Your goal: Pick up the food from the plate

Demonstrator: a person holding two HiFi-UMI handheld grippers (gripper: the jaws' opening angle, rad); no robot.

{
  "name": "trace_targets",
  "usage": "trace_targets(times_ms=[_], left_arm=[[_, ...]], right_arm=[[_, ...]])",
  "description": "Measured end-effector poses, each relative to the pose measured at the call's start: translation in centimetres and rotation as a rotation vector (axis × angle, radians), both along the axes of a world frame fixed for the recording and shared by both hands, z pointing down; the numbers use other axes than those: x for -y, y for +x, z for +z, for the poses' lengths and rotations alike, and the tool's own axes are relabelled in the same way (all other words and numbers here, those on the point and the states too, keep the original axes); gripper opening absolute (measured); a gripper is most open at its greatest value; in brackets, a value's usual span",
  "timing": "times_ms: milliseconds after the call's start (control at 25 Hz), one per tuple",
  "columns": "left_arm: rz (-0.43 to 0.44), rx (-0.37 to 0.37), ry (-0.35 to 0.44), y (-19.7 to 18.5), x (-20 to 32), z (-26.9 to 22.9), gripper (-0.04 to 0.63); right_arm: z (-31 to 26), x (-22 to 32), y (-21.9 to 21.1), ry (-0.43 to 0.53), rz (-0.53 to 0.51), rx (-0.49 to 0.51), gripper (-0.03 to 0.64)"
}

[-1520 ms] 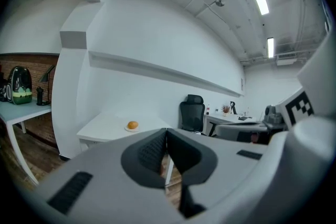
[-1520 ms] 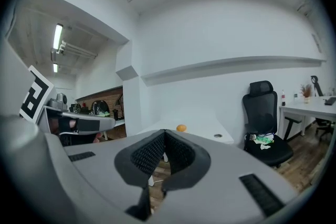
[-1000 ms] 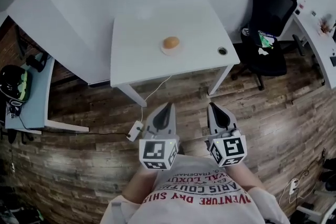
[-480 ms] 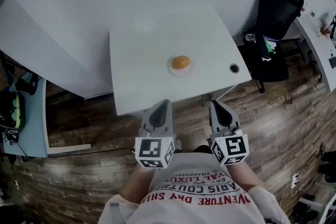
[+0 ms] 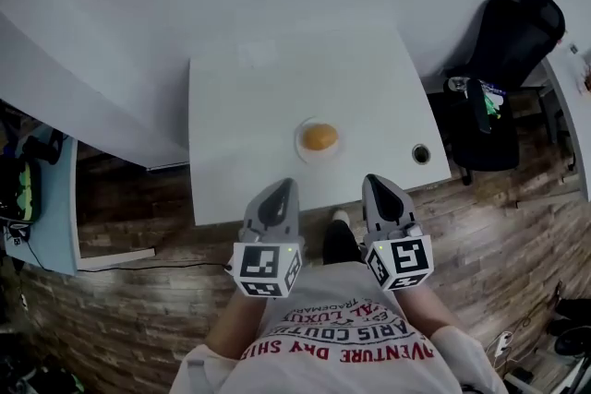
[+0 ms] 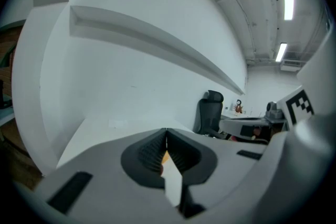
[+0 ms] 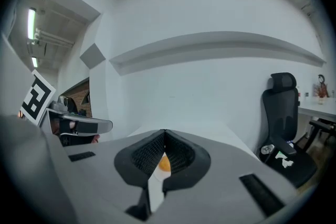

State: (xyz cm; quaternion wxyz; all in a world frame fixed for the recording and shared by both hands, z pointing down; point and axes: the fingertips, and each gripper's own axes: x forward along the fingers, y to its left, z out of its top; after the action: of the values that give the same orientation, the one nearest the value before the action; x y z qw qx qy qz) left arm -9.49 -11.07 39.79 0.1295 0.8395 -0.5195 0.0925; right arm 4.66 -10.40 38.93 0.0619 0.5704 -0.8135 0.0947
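An orange round food item [image 5: 319, 137] lies on a small white plate [image 5: 304, 149] near the front middle of the white table [image 5: 240, 106]. Both grippers hang side by side over the table's front edge, short of the plate. My left gripper [image 5: 283, 186] is shut with nothing in it, its tips touching. My right gripper [image 5: 374, 182] is shut and empty too. In the right gripper view the food [image 7: 164, 164] shows far off through the hollow behind the closed tips [image 7: 165, 131]. The left gripper view shows only a sliver of orange [image 6: 164, 157] behind its closed tips [image 6: 166, 130].
A dark round hole [image 5: 421, 154] sits at the table's front right corner. A black office chair [image 5: 508, 60] with a bag stands to the right. A light blue desk [image 5: 42, 198] with dark gear is at the left. White walls back the table; wooden floor lies below.
The table and plate have come closer and lower in the head view as I stepped toward them. Both grippers now reach the table's front edge. Jaws stayed shut.
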Motion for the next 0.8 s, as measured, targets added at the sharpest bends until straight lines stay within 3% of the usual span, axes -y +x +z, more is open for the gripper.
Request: trace_targets(times_ms=[360, 800], left_arm=[[-0.156, 0.041, -0.07, 1.2, 7.4, 1.6, 0.008], [-0.136, 0.076, -0.215, 2.9, 11.4, 7.2, 0.008]], right_arm=[[0.7, 9.9, 2.3, -0.019, -0.18, -0.004, 0.011], [5.8, 15.0, 2.2, -0.176, -0.232, -0.002, 0.011]])
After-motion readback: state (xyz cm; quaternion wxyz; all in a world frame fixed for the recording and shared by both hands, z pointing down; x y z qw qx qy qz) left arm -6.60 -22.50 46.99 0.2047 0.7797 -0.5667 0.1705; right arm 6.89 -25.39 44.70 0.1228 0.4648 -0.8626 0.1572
